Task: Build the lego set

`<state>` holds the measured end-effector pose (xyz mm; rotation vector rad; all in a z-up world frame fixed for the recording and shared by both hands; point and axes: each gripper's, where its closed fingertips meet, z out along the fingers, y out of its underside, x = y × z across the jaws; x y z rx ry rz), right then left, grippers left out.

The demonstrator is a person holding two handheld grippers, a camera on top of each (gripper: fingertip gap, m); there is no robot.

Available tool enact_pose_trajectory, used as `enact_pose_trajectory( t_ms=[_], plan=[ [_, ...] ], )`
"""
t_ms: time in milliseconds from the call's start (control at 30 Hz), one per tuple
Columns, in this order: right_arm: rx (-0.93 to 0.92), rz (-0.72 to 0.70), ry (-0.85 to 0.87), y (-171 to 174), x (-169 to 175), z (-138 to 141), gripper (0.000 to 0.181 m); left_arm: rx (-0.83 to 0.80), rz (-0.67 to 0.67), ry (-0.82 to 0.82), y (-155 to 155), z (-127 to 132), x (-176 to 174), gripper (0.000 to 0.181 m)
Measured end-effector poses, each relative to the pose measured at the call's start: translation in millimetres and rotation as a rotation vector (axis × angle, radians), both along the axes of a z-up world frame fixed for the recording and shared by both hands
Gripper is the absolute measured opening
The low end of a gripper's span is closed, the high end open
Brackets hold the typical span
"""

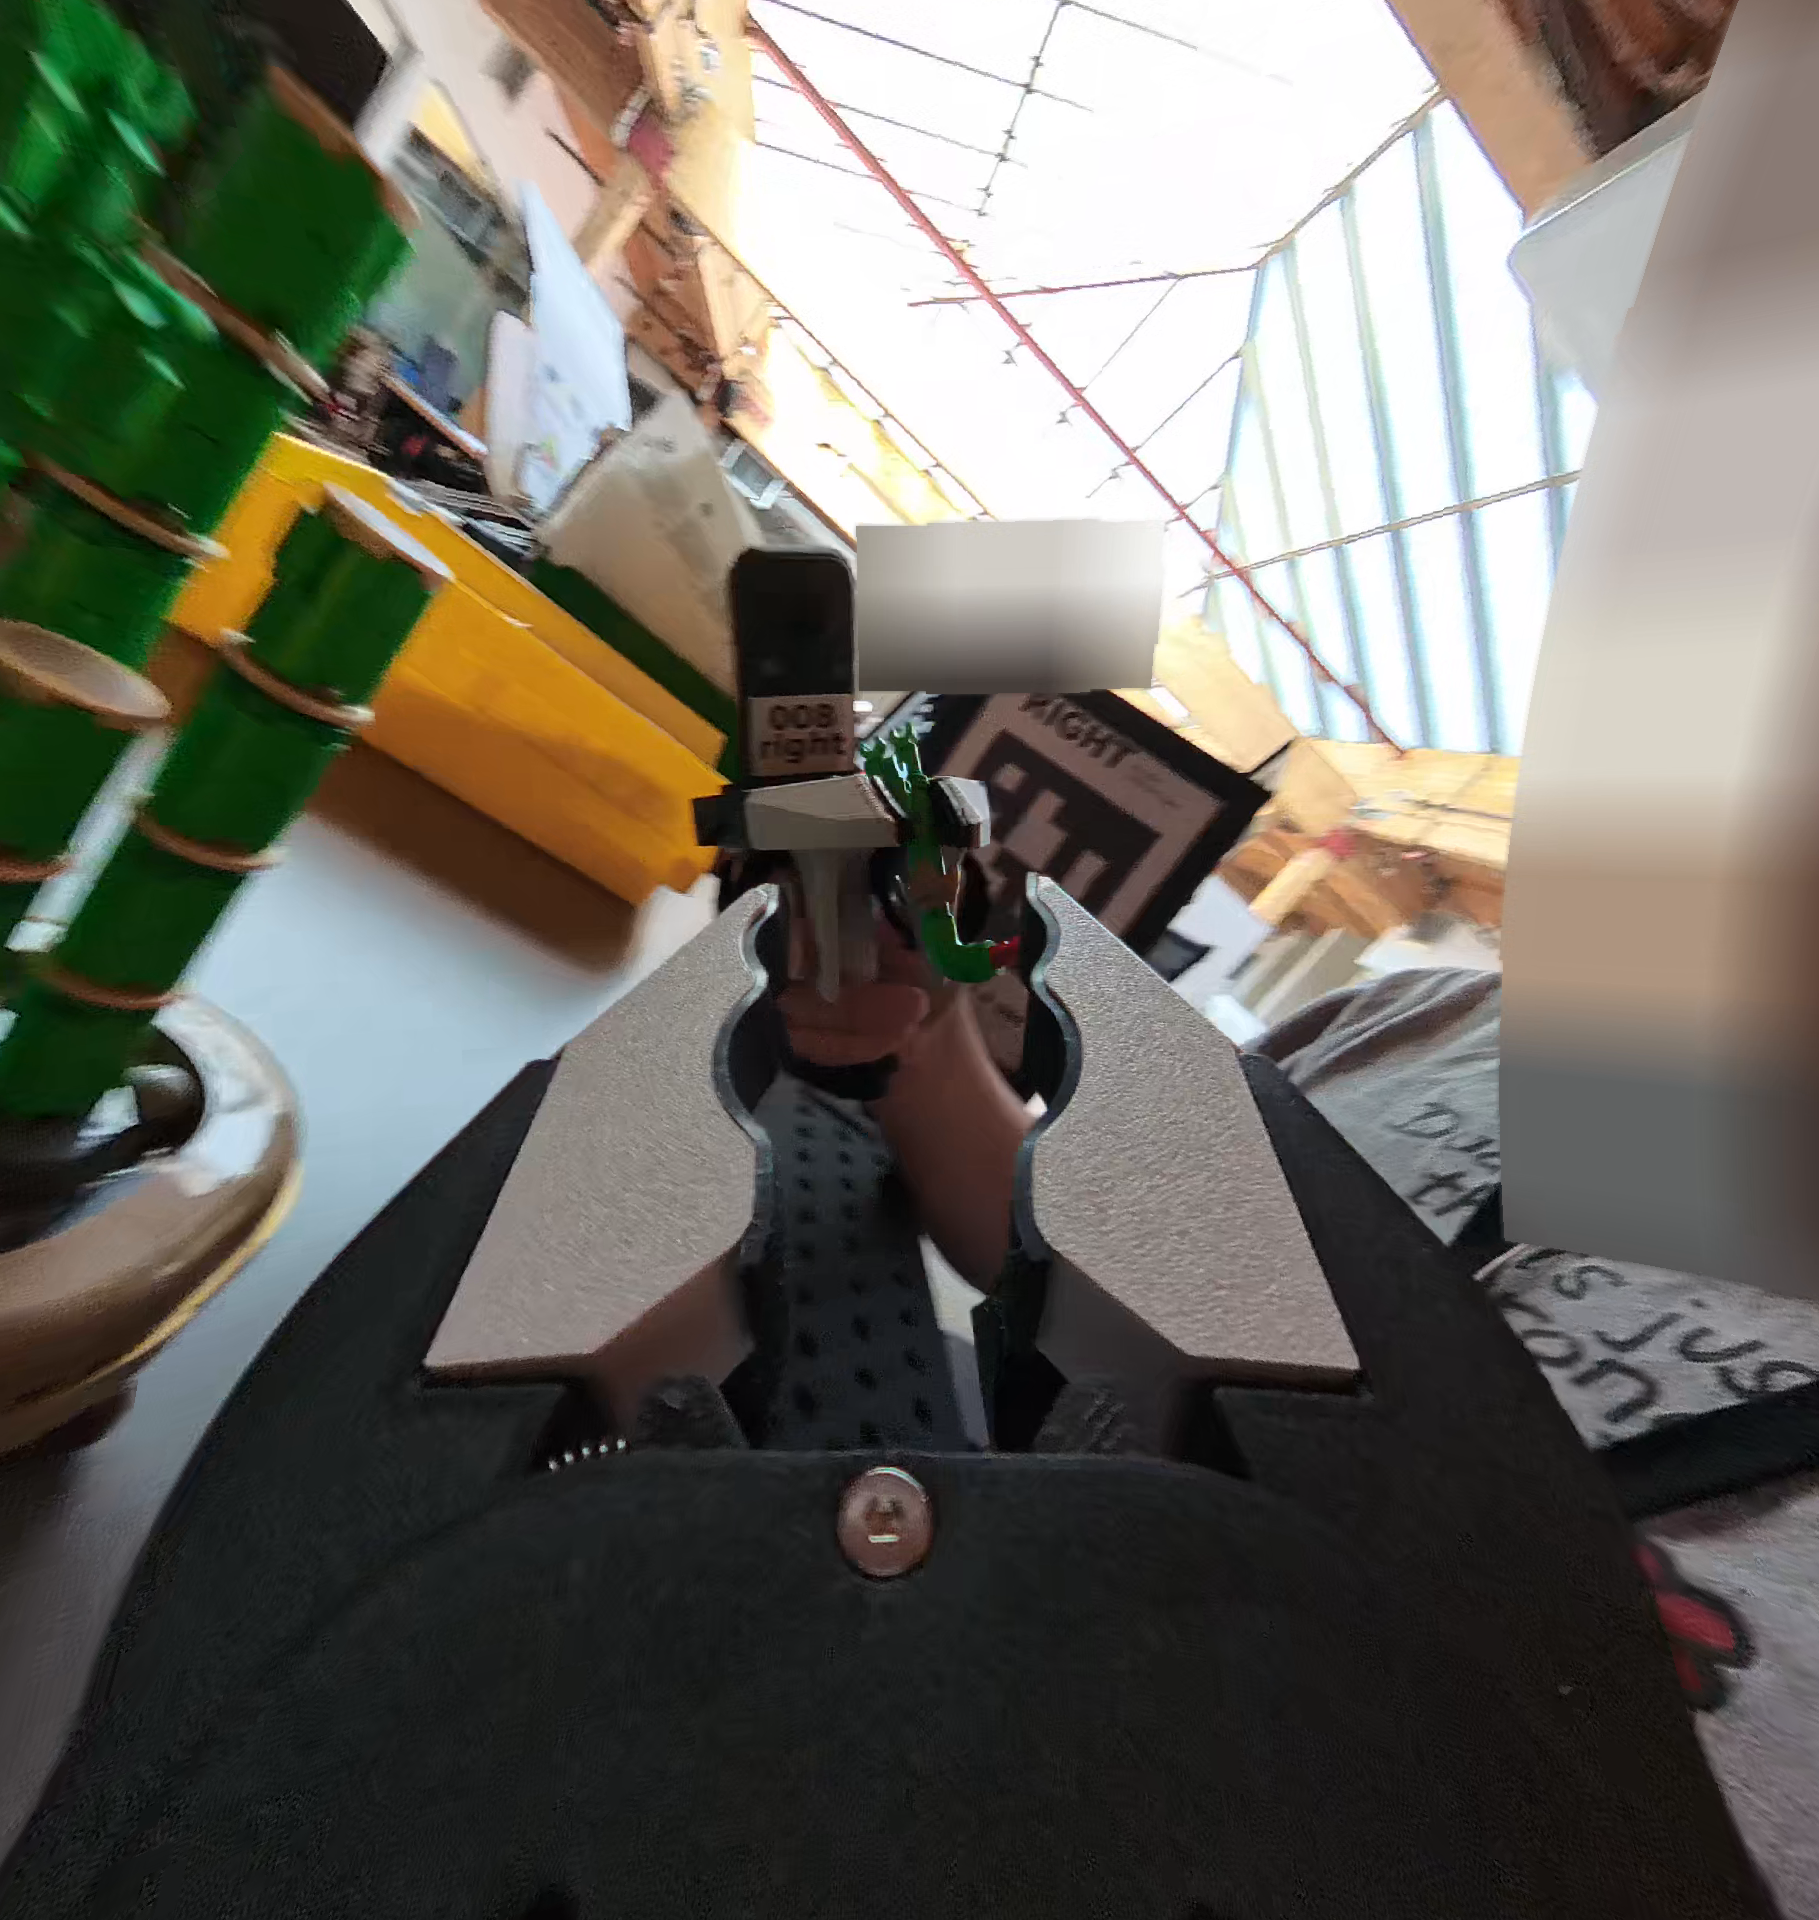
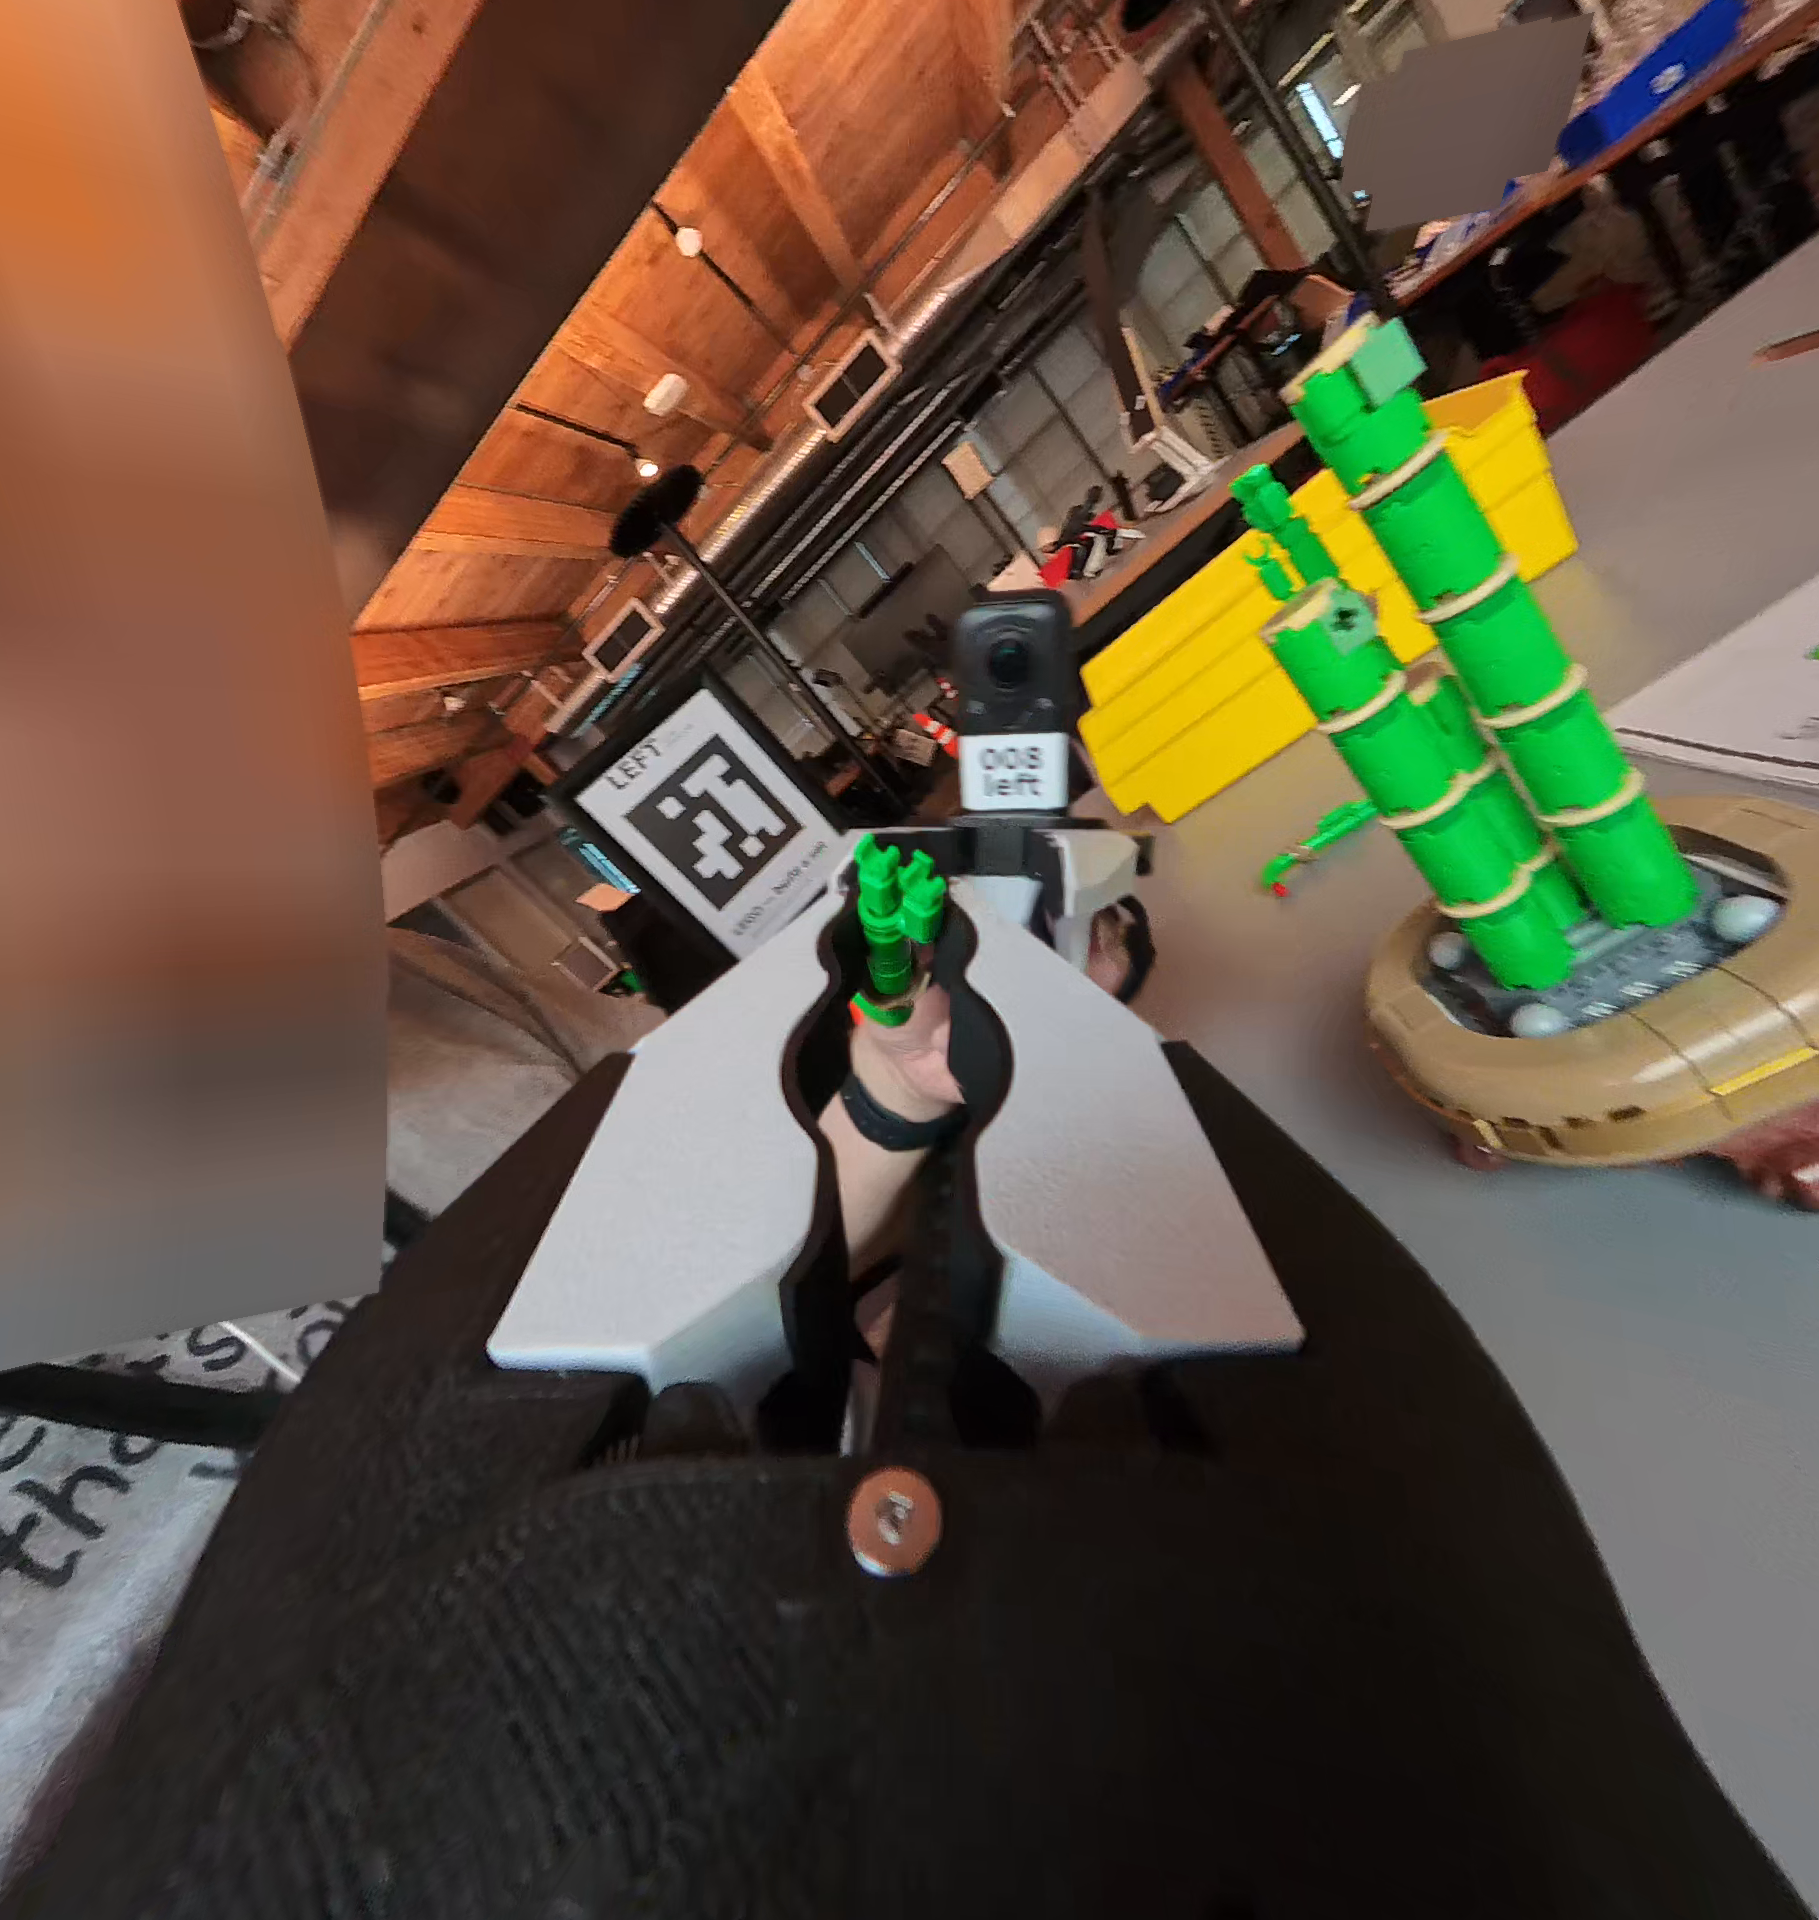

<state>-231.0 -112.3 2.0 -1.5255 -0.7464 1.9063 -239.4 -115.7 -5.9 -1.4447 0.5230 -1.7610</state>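
My right gripper [image 2: 905, 925] is shut on a small green lego sprig [image 2: 889, 925] with a red end, held up in the air. My left gripper [image 1: 900, 904] is open and empty, and faces the right gripper head-on from close by. In the left wrist view the sprig [image 1: 936, 862] shows just beyond my open fingertips. The lego bamboo model [image 2: 1456, 727], green stalks with tan rings, stands in a tan round pot [image 2: 1611, 1049] on the grey table to the right. In the left wrist view the model [image 1: 105, 540] is blurred at the left.
Yellow bins [image 2: 1248, 675] stand behind the bamboo model. A loose green sprig [image 2: 1310, 842] lies on the table beside the pot. A white booklet [image 2: 1767, 717] lies at the far right. A person's grey-shirted torso [image 1: 1611, 1143] is close behind the grippers. My left and right fingertips are right by each other. About 11 cm separates my left fingertips from the tan round pot [image 2: 1611, 1049]. It turns up in the left wrist view [image 1: 203, 1028] as well.
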Motion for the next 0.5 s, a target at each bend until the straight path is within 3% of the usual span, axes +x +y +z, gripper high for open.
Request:
enact_pose_trajectory(
  t_ms=[33, 133, 233, 500],
  plan=[
    [0.013, -0.030, -0.025, 4, 0, -3, 0.011, 0.031, 0.052, 0.047, 3, -3, -5, 0.043],
    [0.057, -0.126, -0.119, 16, 0, -13, 0.011, 0.154, 0.213, 0.247, 12, -14, -17, 0.045],
    [0.092, -0.186, -0.179, 23, -2, -15, 0.011, 0.246, 0.269, 0.399, 11, -23, -18, 0.039],
    [0.122, -0.202, -0.272, 27, -18, -10, 0.011, 0.291, 0.307, 0.476, 19, -30, -14, 0.024]
  ],
)
